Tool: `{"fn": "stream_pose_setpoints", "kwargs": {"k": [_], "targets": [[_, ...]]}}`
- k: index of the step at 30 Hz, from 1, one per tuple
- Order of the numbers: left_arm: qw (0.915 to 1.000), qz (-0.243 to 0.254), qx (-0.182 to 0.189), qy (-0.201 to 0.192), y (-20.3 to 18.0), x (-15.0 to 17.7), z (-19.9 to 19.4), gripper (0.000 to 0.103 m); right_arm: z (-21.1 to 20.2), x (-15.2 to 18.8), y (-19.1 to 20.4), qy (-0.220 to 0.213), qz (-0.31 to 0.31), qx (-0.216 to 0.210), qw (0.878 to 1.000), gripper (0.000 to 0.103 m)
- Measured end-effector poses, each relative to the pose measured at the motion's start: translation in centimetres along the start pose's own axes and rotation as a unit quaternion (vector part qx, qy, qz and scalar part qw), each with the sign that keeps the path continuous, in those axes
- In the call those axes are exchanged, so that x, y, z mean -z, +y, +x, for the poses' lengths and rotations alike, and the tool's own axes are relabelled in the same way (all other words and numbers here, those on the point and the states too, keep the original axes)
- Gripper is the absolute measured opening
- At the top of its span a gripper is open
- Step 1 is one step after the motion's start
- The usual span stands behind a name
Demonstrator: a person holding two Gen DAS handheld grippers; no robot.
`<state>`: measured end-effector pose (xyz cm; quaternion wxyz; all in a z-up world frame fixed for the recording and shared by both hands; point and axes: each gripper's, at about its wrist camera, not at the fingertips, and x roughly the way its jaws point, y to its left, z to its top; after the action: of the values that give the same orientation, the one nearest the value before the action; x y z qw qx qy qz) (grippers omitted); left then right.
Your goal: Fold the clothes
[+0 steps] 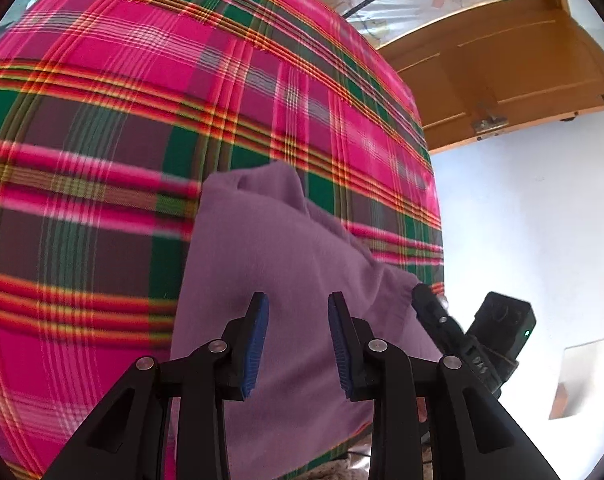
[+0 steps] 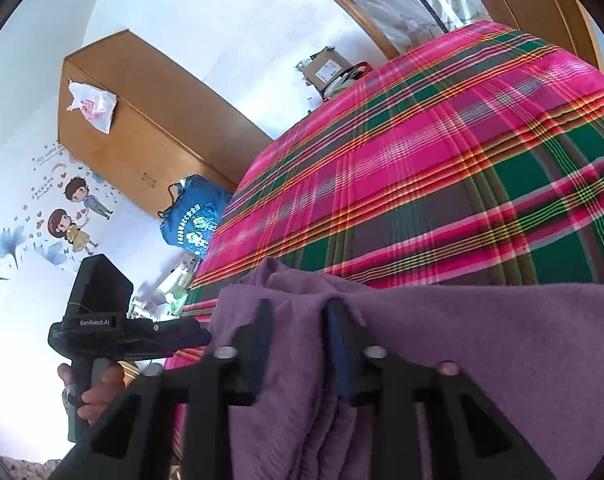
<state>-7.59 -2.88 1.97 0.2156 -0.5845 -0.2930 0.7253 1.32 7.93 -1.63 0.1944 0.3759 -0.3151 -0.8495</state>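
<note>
A purple fleece cloth point(image 1: 282, 240) lies at the near edge of a bed covered with a pink and green plaid sheet point(image 1: 122, 120). My left gripper point(image 1: 298, 300) hovers over the cloth, open, the ribbed faces of both blue pads bare. In the right wrist view the purple cloth point(image 2: 482, 340) is bunched in folds between the fingers of my right gripper point(image 2: 298, 304), which is shut on it; fabric hides the fingertips. The right gripper point(image 1: 420, 290) sits at the cloth's right corner, and the left gripper point(image 2: 200, 334) is at the cloth's left edge.
The plaid sheet point(image 2: 442, 160) stretches far ahead. A wooden cabinet point(image 2: 142, 120) with a white plastic bag point(image 2: 92, 106) on it, a blue bag point(image 2: 194, 220) and a cardboard box point(image 2: 326, 68) stand beside the bed. Wooden doors point(image 1: 502, 60) lie beyond. A hand point(image 2: 102, 392) holds the left gripper's handle.
</note>
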Motion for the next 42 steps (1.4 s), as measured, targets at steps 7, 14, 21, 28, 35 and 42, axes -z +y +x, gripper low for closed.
{"fn": "stream_pose_setpoints", "kwargs": {"k": [7, 14, 21, 28, 35, 42], "targets": [[0.9999, -0.01, -0.012, 0.002, 0.7, 0.3, 0.3, 0.032, -0.1, 0.0, -1.2, -0.008, 0.014, 0.015, 1.0, 0.006], [0.9997, -0.023, -0.012, 0.003, 1.2, 0.0, 0.8, 0.032, -0.3, 0.5, -2.1, -0.014, 0.025, 0.03, 0.999, 0.006], [0.9997, -0.022, -0.009, -0.008, 1.1, 0.8, -0.2, 0.032, -2.0, 1.5, 0.5, -0.007, -0.033, 0.071, 0.997, 0.012], [0.9997, -0.02, -0.005, -0.009, 1.3, 2.5, -1.2, 0.032, -4.9, 5.5, 2.6, 0.026, -0.067, 0.019, 0.997, 0.024], [0.9991, -0.036, -0.006, -0.02, 2.2, 4.2, -1.8, 0.032, -6.3, 8.5, 2.6, 0.047, -0.061, -0.027, 0.997, 0.024], [0.9986, -0.046, -0.006, -0.026, 3.3, 5.2, -2.5, 0.032, -5.8, 9.5, 4.7, 0.063, -0.115, -0.006, 0.991, 0.024]]}}
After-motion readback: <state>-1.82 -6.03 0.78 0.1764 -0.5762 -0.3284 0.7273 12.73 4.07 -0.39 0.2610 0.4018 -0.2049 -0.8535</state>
